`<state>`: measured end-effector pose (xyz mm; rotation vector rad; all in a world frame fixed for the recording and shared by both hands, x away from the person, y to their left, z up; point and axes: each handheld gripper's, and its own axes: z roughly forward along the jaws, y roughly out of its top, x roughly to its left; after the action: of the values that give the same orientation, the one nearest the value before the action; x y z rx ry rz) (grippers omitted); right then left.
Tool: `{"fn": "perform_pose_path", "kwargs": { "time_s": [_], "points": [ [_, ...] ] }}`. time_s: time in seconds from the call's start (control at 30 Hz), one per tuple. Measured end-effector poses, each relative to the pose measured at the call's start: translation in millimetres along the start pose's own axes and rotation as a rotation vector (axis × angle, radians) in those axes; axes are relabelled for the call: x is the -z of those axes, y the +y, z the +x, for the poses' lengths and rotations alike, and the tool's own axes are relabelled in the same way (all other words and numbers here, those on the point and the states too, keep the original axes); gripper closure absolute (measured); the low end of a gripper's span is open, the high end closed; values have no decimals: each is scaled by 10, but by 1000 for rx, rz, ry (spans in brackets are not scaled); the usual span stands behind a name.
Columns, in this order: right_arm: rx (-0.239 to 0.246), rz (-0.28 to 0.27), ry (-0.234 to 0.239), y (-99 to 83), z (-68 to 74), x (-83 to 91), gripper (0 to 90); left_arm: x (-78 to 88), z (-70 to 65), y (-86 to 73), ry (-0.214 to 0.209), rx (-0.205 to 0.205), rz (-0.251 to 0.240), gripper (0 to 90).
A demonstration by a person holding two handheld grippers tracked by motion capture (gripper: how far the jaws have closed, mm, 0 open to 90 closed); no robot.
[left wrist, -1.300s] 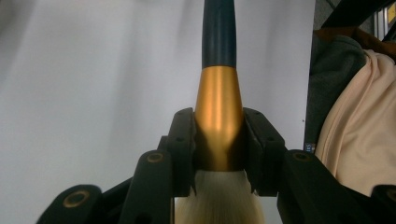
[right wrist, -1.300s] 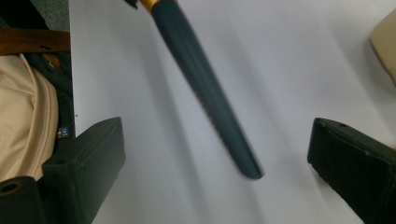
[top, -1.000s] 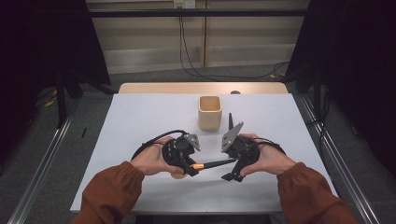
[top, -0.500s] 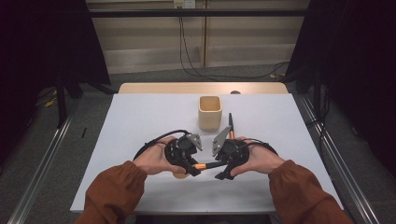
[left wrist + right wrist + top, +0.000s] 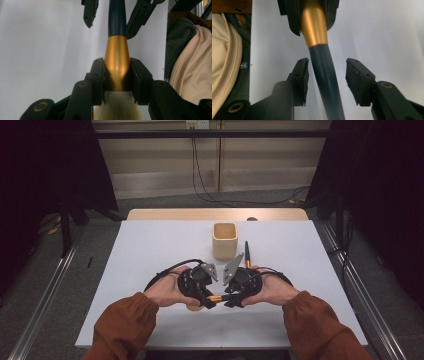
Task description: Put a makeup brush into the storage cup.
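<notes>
Passing a brush between two tools

Hiding most of the brush (image 5: 218,298) in the high view, both hands meet low over the white surface (image 5: 150,250). Left tool (image 5: 117,75) is clenched on its gold ferrule; bristles run off the frame's bottom. Right tool (image 5: 327,75) has just been closing, its pads not yet touching the dark handle between them. Behind, a beige cup (image 5: 224,240) stands with its inside unreadable, a second brush (image 5: 246,254) beside it.

- The cup (image 5: 224,240) stands on the table (image 5: 150,250), midway across, toward its far edge.
- A pen (image 5: 246,254) lies just right of the cup.
- Both grippers meet near the near edge, left gripper (image 5: 209,301) left of right gripper (image 5: 231,300), a brush (image 5: 217,298) between them.
</notes>
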<state>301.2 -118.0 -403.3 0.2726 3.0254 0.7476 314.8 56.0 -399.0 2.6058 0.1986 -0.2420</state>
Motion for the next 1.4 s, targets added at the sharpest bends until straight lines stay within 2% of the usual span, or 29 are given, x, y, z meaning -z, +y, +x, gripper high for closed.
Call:
{"fn": "perform_pose_path", "kwargs": {
  "time_s": [0.03, 0.1, 0.17, 0.2, 0.23, 0.27, 0.3, 0.33, 0.37, 0.47, 0.53, 0.57, 0.6, 0.67, 0.8, 0.87, 0.97, 1.1, 1.13, 1.27, 1.4],
  "points": [
    [8, -5, -3, 8, 3, -11, 555, 5, 13, 4, 2, -21, 14, 667],
    [9, -5, 2, 9, 5, -15, 562, -4, 7, 3, -4, -5, 3, 667],
    [9, -5, -2, 7, 6, -20, 589, 0, 19, 0, -2, -19, 16, 667],
    [12, -8, 5, 3, 2, -18, 610, -12, -2, -8, -4, 6, -7, 667],
    [11, -11, 8, -1, 1, -18, 622, 3, 12, -9, 0, -9, 1, 667],
    [6, -11, 8, -4, 1, -14, 641, 1, 5, -14, -7, 6, -15, 667],
    [6, -13, 18, -12, 3, -24, 651, 5, 8, -14, -6, -1, -11, 667],
    [7, -13, 18, -17, 6, -27, 661, 15, 28, -9, -8, -31, 14, 667],
    [9, -24, 21, -21, 14, -32, 669, 1, 15, -10, -6, -9, -2, 667],
    [21, -24, 16, -18, 26, -28, 682, -9, 26, 5, -10, -29, 12, 667],
    [24, -25, 18, -20, 22, -20, 702, -11, 10, 4, -12, -9, -25, 667],
    [25, -24, 24, -25, 20, -15, 707, -17, 3, 4, -15, 3, -27, 667],
    [29, -27, 27, -29, 20, -18, 712, -15, 18, 6, -19, -21, -14, 667],
    [39, -15, 22, -29, 40, -28, 721, -16, 25, 5, -23, -26, -8, 666],
    [47, -28, 26, -40, 33, -33, 730, -9, 36, -3, -20, -31, -16, 665],
    [53, -26, 34, -32, 39, -38, 737, -5, 52, -5, -25, -50, -2, 662],
    [45, -22, 46, -29, 37, -48, 745, -11, 31, -11, -7, -45, -11, 655],
    [42, -19, 55, -32, 44, -46, 748, -24, 53, -29, -12, -40, -14, 643],
    [41, -19, 53, -33, 44, -43, 749, -33, 48, -35, -15, -28, -26, 641],
    [29, -23, 53, -40, 32, -30, 750, -28, 66, -41, -4, -33, -33, 623],
    [15, -29, 65, -43, 15, -28, 749, -28, 75, -64, -4, -13, -49, 593]
  ]
}}
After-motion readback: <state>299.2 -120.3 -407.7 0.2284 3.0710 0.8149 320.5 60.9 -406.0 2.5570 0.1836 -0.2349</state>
